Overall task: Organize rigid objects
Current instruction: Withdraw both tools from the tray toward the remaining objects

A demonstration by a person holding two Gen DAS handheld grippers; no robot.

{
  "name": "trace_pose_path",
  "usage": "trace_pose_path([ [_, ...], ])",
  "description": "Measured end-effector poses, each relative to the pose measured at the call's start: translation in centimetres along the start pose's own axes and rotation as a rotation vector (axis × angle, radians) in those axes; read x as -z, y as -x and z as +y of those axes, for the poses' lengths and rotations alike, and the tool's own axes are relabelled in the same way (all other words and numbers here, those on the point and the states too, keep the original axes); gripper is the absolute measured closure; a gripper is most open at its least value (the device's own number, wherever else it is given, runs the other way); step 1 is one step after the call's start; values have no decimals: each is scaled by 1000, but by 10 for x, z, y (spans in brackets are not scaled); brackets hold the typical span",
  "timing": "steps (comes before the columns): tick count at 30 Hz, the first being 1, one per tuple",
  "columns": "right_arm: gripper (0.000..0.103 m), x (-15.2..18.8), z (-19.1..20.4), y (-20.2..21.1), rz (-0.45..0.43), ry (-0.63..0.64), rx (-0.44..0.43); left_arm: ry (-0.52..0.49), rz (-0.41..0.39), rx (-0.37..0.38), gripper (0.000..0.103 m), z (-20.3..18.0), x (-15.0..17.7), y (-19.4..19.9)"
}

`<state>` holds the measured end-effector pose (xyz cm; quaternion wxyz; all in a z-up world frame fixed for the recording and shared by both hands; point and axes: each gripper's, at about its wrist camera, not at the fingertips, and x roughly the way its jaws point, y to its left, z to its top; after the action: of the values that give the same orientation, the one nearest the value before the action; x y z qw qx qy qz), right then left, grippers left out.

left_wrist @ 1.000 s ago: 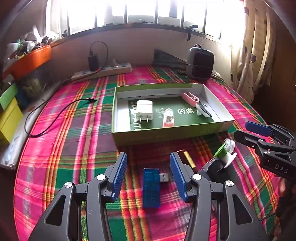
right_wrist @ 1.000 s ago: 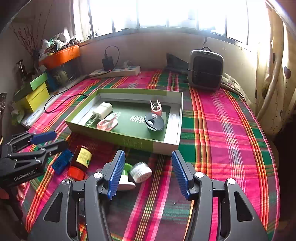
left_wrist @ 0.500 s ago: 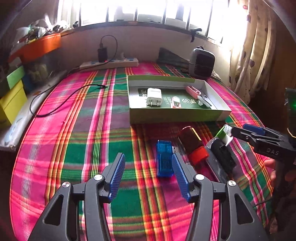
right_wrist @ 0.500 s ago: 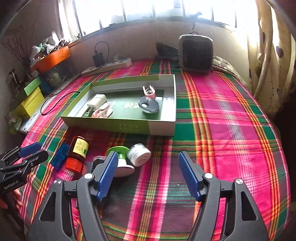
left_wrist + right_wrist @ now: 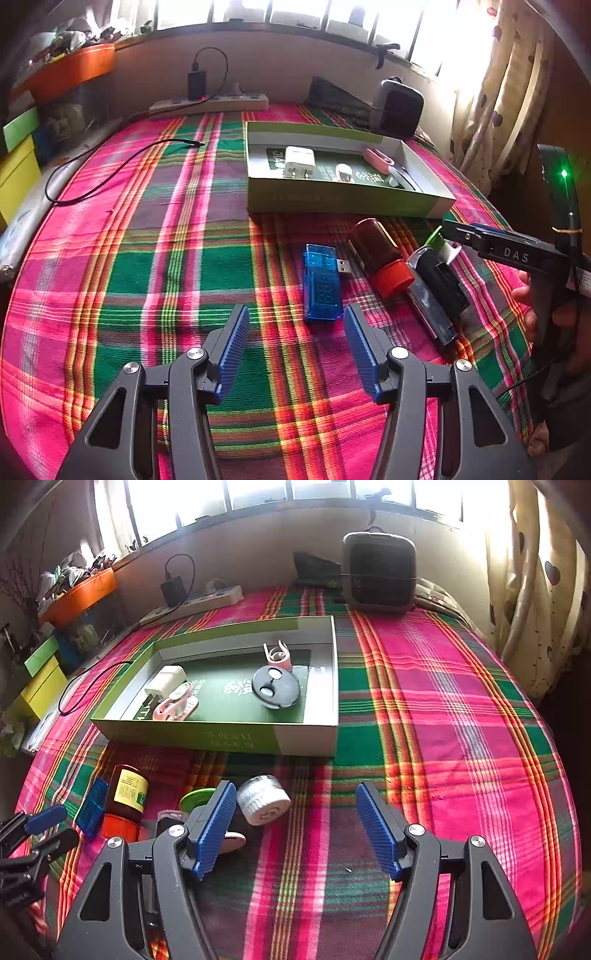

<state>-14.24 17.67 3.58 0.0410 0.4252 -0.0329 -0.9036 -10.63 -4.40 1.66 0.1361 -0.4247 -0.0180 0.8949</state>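
Observation:
A green box tray (image 5: 347,205) (image 5: 221,734) on the plaid cloth holds a white charger (image 5: 300,161), pink clips (image 5: 277,656) and a dark round item (image 5: 275,686). In front of it lie a blue USB tester (image 5: 320,284) (image 5: 92,806), a brown bottle with a red cap (image 5: 380,258) (image 5: 125,797), a black and silver device (image 5: 436,291), a green spool (image 5: 197,799) and a white cap (image 5: 263,804). My left gripper (image 5: 295,350) is open and empty, just short of the USB tester. My right gripper (image 5: 295,830) is open and empty beside the white cap.
A power strip (image 5: 210,105) with a black cable (image 5: 110,166) lies at the back left. A dark heater (image 5: 380,572) stands at the back right. Yellow and green boxes (image 5: 40,686) and an orange tray (image 5: 79,594) line the left. Curtains (image 5: 498,92) hang right.
Both grippers have pulled back and risen from the objects. The left view now shows the bottle and black device fully. The right gripper's jaws have opened wider.

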Motion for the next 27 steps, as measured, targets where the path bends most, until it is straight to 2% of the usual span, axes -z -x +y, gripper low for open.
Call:
trace_pose_path([
  [14,35,1,1,-8,15,55,73,-29,28,-26,50,-9,-6,-14],
  [18,47,2,-1,-11,30,60,78,-43,33,-46,50,-11,-9,-17],
  [22,49,4,-3,-13,32,65,75,-50,32,-59,50,-13,-13,-21],
  [27,57,3,-2,-13,26,74,72,-70,37,-82,50,-15,-17,-26],
])
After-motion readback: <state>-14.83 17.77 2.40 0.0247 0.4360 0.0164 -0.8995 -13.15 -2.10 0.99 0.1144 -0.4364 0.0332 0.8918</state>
